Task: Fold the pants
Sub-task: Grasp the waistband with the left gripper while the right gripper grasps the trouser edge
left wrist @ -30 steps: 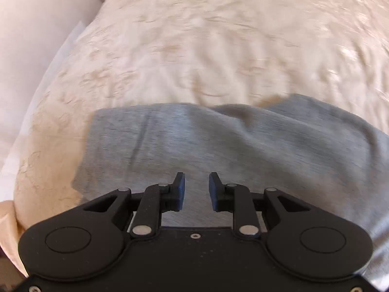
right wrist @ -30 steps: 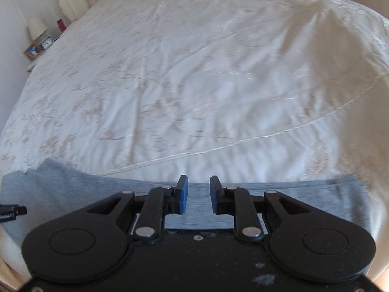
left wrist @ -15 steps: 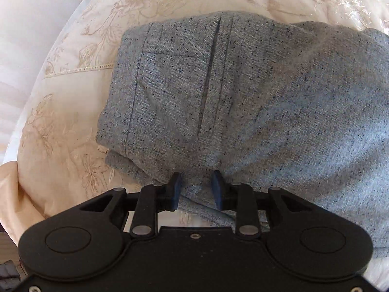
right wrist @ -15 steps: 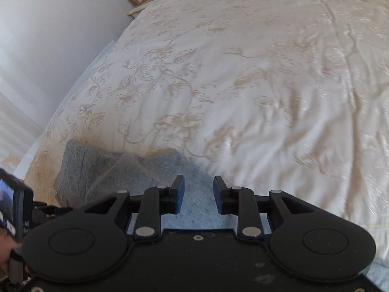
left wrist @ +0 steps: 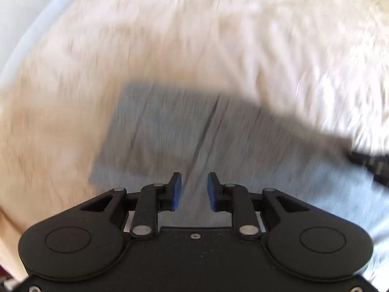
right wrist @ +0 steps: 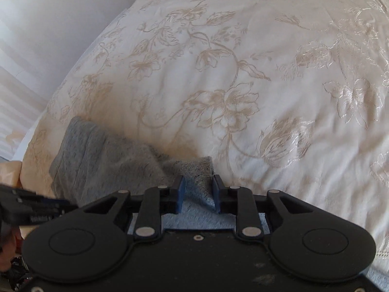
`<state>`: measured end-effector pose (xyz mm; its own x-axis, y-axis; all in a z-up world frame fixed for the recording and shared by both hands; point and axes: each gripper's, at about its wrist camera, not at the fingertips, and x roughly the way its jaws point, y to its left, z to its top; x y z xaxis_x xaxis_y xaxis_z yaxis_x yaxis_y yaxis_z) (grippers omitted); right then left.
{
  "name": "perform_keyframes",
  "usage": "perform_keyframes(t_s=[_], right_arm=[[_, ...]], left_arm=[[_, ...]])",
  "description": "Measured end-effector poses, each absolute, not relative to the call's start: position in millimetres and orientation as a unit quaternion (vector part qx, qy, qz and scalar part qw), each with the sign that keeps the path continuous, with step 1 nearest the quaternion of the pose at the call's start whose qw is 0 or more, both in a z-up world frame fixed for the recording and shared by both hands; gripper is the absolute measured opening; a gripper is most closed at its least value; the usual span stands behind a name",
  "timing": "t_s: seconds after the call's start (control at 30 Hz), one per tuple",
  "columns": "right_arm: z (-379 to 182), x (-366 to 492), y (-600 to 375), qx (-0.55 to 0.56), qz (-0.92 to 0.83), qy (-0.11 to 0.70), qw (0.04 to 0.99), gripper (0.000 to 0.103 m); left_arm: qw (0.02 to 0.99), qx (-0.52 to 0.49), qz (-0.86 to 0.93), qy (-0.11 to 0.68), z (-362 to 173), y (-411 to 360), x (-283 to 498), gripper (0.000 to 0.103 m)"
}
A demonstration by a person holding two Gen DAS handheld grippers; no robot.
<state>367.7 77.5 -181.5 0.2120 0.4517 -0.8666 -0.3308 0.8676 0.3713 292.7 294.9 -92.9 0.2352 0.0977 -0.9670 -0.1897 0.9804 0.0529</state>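
Grey pants (left wrist: 194, 133) lie on a cream floral bedspread (left wrist: 218, 36); the left wrist view is blurred by motion. My left gripper (left wrist: 194, 191) is open and empty above the near part of the pants. In the right wrist view the pants (right wrist: 102, 160) lie bunched at the lower left, and a raised fold of the cloth (right wrist: 198, 177) sits between the jaws of my right gripper (right wrist: 198, 193), which stands open around it without pinching it. The other gripper (right wrist: 29, 206) shows at the left edge.
The bedspread (right wrist: 243, 85) fills most of the right wrist view. The bed's left edge and a white wall (right wrist: 48, 24) lie to the left. A dark shape (left wrist: 369, 163), likely the other gripper, shows at the right edge of the left wrist view.
My left gripper has pulled back and up from the pants' edge, so the pants look smaller and blurred. My right gripper has moved closer to the pants, and a cloth fold now sits between its jaws.
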Motion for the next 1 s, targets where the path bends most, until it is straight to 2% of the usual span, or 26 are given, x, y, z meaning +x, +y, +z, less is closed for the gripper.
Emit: perform_keyframes(t_s=[0.03, 0.2, 0.3, 0.37, 0.53, 0.63, 0.83, 1.0], right_arm=[[-180, 360, 78, 0.049, 0.253, 0.572, 0.778, 0.017], [-178, 328, 82, 0.049, 0.239, 0.562, 0.79, 0.016], [-175, 315, 82, 0.041, 0.237, 0.558, 0.794, 0.016], [-176, 313, 82, 0.045, 0.231, 0.56, 0.795, 0.016], [-169, 320, 76, 0.06, 0.222, 0.554, 0.8, 0.022], [-168, 330, 72, 0.076, 0.236, 0.561, 0.79, 0.028], [-182, 361, 78, 0.095, 0.273, 0.581, 0.761, 0.029], [-186, 386, 84, 0.087, 0.249, 0.578, 0.773, 0.03]], left_arm=[[0.797, -0.033, 0.088, 0.597, -89, 293, 305, 0.034], [0.817, 0.003, 0.076, 0.572, -104, 275, 359, 0.036], [0.786, 0.043, 0.068, 0.612, -142, 270, 371, 0.036], [0.764, 0.07, 0.055, 0.639, -165, 268, 360, 0.037], [0.795, 0.117, 0.031, 0.594, -156, 257, 313, 0.036], [0.804, 0.118, 0.029, 0.582, -155, 257, 303, 0.035], [0.81, 0.091, 0.032, 0.579, -158, 266, 302, 0.035], [0.814, 0.078, 0.025, 0.575, -152, 268, 302, 0.035]])
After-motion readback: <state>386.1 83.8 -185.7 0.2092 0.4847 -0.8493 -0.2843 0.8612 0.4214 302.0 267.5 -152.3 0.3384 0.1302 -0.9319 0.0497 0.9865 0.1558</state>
